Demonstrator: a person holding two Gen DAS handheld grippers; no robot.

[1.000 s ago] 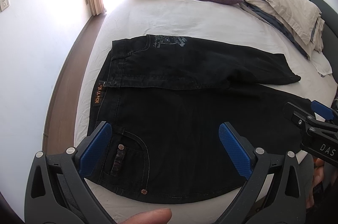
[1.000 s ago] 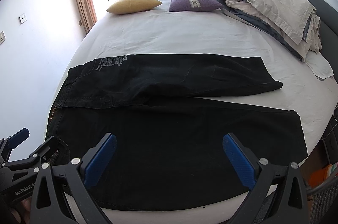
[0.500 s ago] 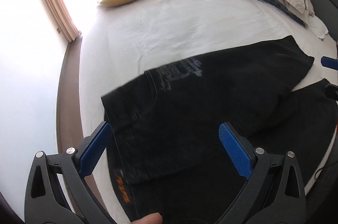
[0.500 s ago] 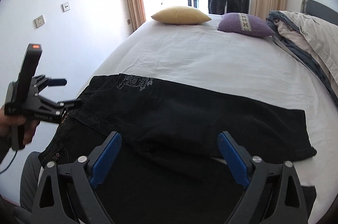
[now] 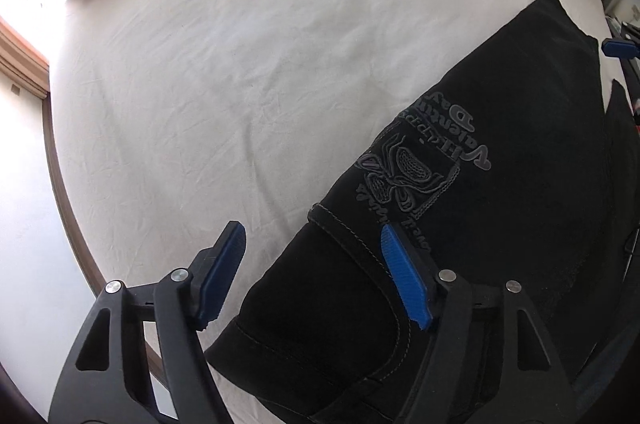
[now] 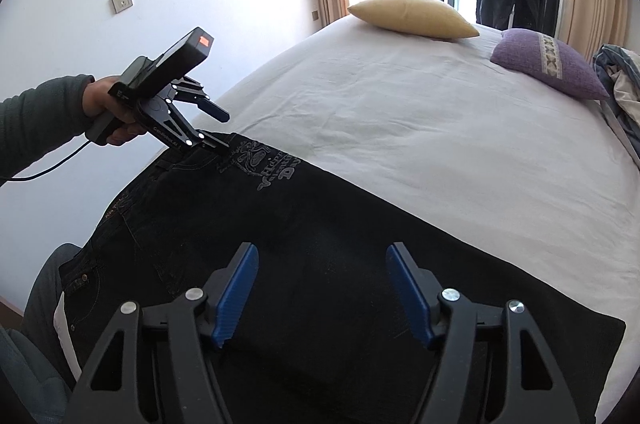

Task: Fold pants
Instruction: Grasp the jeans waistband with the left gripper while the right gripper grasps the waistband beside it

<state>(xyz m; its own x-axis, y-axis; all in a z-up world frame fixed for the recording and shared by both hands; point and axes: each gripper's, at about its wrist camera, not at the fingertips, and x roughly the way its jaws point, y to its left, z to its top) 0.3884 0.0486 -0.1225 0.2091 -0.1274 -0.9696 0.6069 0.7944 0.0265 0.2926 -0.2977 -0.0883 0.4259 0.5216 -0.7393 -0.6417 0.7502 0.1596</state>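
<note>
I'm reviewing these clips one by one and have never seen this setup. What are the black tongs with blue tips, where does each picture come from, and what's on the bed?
There is no robot here. A person holds a two-fingered tool in each hand, and each tool carries a wide-angle camera looking out along its fingers. One picture comes from the left tool, the other from the right tool; the blue pads at the bottom of each belong to that tool. The right view also shows the person's left hand gripping the left tool over the waistband. On the bed lie black pants with a printed logo, a yellow pillow and a purple pillow. Both tools' jaws are closing, with the pants beneath them, but neither grips cloth yet.
</note>
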